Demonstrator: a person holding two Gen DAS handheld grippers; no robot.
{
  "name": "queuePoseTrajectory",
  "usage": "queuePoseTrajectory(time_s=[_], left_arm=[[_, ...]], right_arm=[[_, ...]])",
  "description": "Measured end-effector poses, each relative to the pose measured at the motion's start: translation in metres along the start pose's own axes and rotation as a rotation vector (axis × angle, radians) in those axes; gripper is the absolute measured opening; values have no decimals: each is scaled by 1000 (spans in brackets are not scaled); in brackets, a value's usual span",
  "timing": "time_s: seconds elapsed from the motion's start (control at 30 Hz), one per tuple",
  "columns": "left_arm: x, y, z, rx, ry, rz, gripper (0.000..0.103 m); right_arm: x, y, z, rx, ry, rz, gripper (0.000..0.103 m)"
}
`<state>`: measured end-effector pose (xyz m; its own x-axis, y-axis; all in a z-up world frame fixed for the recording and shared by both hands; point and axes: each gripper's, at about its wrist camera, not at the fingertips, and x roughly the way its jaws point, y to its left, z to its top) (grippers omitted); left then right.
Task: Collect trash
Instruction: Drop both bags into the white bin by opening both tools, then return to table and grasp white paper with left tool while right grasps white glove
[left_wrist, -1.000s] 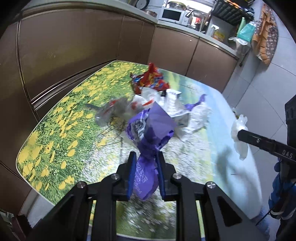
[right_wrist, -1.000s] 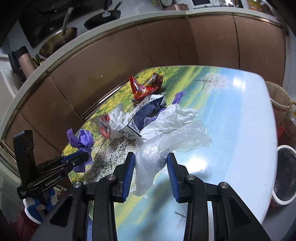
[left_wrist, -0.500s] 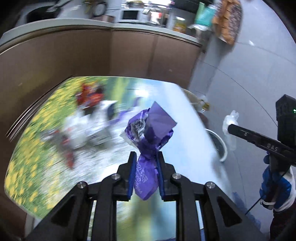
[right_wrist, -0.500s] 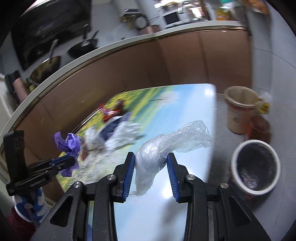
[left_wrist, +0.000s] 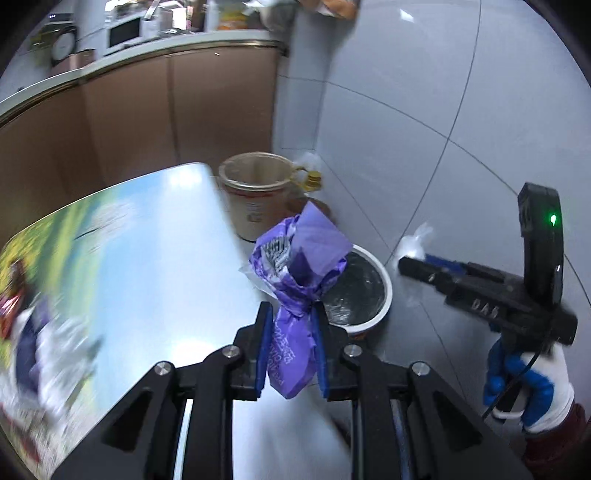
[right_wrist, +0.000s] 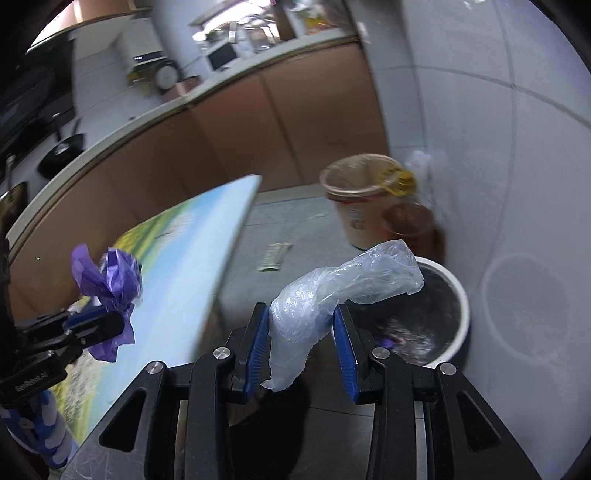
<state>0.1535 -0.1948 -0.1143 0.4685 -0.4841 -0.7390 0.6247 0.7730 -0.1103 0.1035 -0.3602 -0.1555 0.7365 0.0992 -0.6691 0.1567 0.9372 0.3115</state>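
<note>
1. The trash pile (left_wrist: 33, 354) at the left edge of the left wrist view is smeared by motion blur and cut off.
2. The white bin (right_wrist: 443, 314) at right of the right wrist view holds blurred contents, its near rim hidden behind the gripper frame.
3. Countertop items (right_wrist: 221, 55) along the top are too blurred to identify.

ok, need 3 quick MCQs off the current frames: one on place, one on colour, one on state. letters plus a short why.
1. Where is the white bin?
A. on the table
B. on the floor past the table's edge
C. on the counter

2. What colour is the wrapper in the left gripper?
A. purple
B. red
C. green

3. The right gripper is:
A. open and empty
B. clamped on a clear plastic bag
C. clamped on a can

Key: 1 B, it stands on tiles beside the table. 2 A, purple foil between the pads. 3 B, translucent bag pinched between both pads.
</note>
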Motion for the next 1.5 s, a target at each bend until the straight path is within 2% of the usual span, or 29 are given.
queuePoseTrajectory(time_s=[0.27, 0.33, 0.4, 0.47, 0.6, 0.8, 1.0, 1.27, 1.5], left_arm=[[105, -38, 56, 10, 79, -61, 22], [129, -43, 67, -8, 103, -86, 26], [145, -45, 75, -12, 122, -98, 37], [154, -47, 80, -13, 125, -101, 45], [157, -46, 89, -34, 118, -101, 46], [121, -36, 79, -45, 63, -71, 46], [52, -11, 52, -89, -92, 49, 46], [-26, 28, 7, -85, -129, 139, 46], [-91, 78, -34, -172, -178, 219, 46]], right_arm=[[73, -60, 13, 35, 67, -129, 38], [92, -73, 15, 39, 89, -164, 42], [102, -86, 14, 37, 103, -203, 48], [108, -98, 13, 59, 116, -229, 50], [105, -106, 5, 94, 118, -241, 53], [88, -88, 1, 77, 108, -217, 53], [49, -36, 7, 26, 29, -139, 54], [-2, 48, 11, -91, -52, -33, 57], [-34, 118, 13, -188, -91, 66, 59]])
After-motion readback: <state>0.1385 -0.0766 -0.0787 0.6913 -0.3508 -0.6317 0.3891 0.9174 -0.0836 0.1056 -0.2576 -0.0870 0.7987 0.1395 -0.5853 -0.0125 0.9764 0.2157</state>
